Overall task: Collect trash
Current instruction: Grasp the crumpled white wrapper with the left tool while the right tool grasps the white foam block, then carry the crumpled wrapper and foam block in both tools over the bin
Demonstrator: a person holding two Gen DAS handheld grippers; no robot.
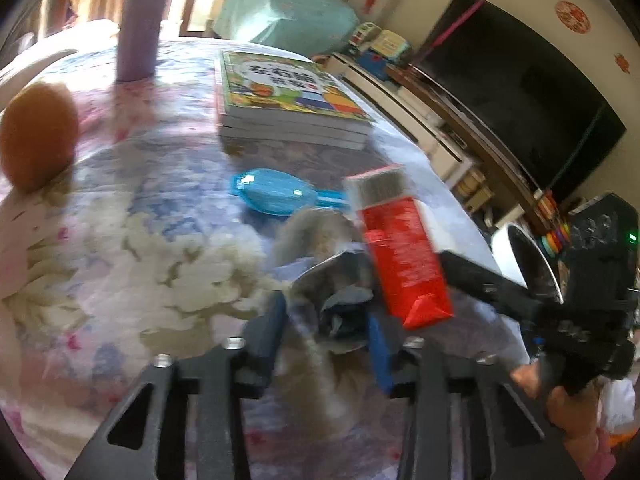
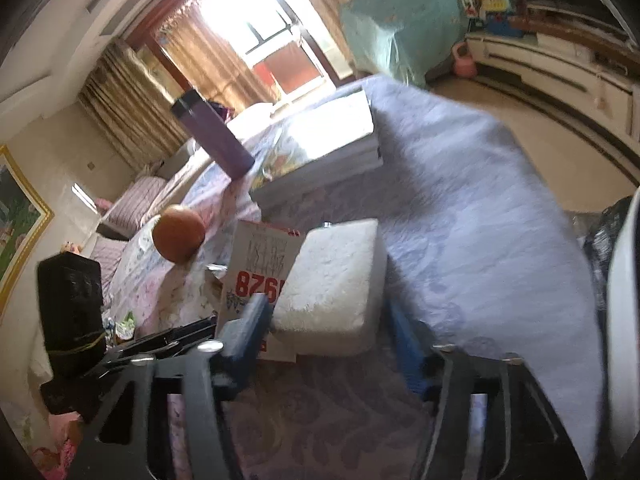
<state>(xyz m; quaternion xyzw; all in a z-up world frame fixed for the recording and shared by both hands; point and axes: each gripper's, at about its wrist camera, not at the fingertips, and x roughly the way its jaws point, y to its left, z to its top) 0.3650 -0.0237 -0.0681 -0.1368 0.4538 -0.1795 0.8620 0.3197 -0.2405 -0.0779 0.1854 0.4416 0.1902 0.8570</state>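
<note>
My left gripper is shut on a crumpled grey wrapper, held over the floral tablecloth. Just right of it stands a red and white carton, held from the right by my right gripper. In the right wrist view my right gripper is shut on that carton, whose white side fills the gap; its printed face points left. The left gripper's black body shows at the left.
A stack of books, a purple bottle, an orange and a blue plastic scoop are on the table. A white bin stands off the table's right edge, below a TV.
</note>
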